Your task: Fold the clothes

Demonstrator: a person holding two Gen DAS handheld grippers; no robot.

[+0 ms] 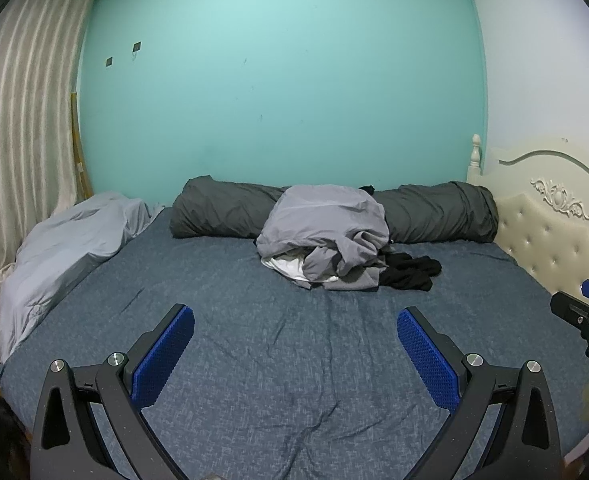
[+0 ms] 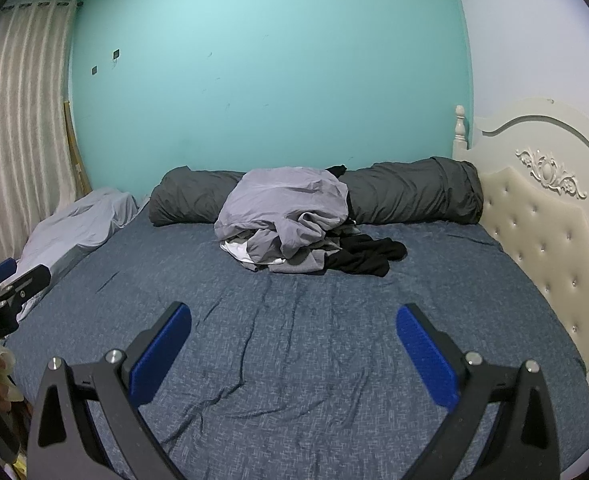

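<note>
Both claws spread and empty, clothes heap well ahead on the bed.

The left claw and right claw hang over bare bedsheet, pinching nothing. The pile of clothes lies beyond both, against the dark rolled quilt. Likely trouble: the grey, white and black garments are tangled, so one pinch could drag several along together.

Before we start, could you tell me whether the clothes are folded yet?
Not folded: the clothes lie in a crumpled heap on the bed.
</note>
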